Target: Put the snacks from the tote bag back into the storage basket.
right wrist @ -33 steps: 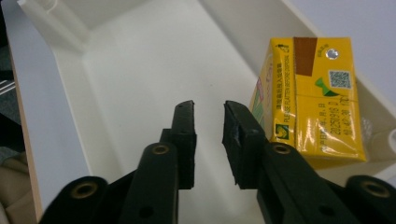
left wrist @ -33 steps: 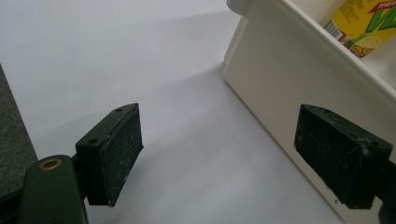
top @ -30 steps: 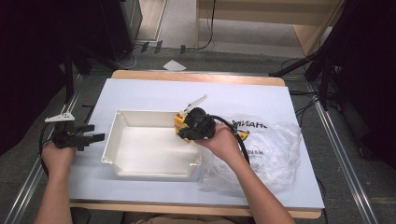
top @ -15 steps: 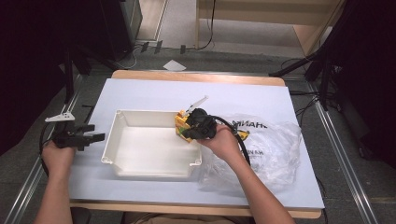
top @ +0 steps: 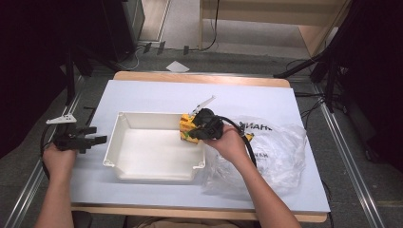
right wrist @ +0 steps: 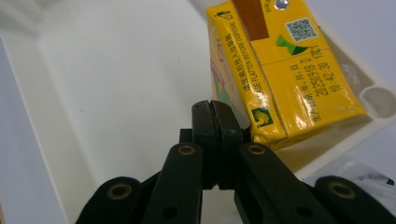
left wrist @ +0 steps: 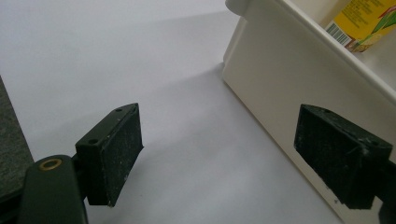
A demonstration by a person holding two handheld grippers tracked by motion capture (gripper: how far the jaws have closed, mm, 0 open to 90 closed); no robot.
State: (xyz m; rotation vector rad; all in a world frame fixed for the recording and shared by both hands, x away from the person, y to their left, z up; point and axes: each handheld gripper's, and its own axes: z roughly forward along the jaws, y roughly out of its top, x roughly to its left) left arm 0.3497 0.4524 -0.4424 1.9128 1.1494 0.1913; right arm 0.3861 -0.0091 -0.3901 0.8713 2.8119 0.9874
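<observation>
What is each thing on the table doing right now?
Yellow juice carton: tilted, resting on the tray's rim, not gripped.
White tray: upright, nothing on its floor.
Clear plastic bag: crumpled, lying right of the tray.
Left hand-held gripper: open, beside the tray's wall.
Right hand-held gripper: shut, beside the carton.

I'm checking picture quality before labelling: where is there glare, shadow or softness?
High view: dark surroundings, glare on the plastic bag. Left gripper view: near pads soft, shadow beside the white tray. Right gripper view: yellow carton print sharp with sheen, closest tool links blurred.
</observation>
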